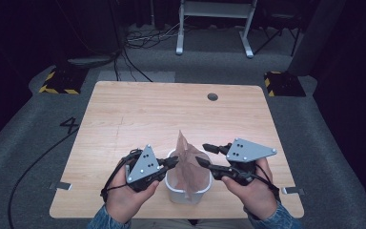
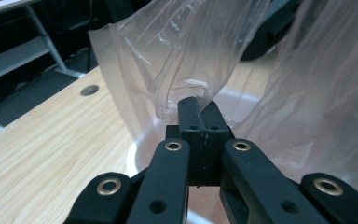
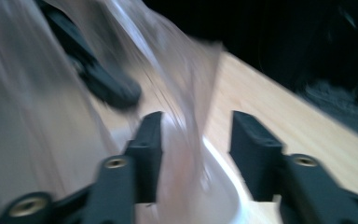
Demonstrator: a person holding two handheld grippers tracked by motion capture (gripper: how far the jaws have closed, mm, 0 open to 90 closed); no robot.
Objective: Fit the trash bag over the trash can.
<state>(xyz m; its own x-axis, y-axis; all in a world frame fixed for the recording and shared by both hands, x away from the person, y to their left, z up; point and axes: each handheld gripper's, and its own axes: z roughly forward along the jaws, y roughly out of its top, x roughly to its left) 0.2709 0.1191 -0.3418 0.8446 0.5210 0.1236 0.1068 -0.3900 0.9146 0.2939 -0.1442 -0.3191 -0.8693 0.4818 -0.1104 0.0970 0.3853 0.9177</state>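
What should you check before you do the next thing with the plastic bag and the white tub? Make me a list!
1. Left gripper shut on the plastic bag: ok, its fingers are pinched together on the bag's edge.
2. Right gripper holding the bag: not ok, its fingers stand apart with the film loose between them.
3. Bag sitting in the white tub: ok, it rises out of the tub.
4. Bag mouth spread over the rim: not ok, the film stands up in a crumpled peak.
5. Tub steady on the table: ok, upright, away from the edges.
6. Bag free of tears: cannot tell.
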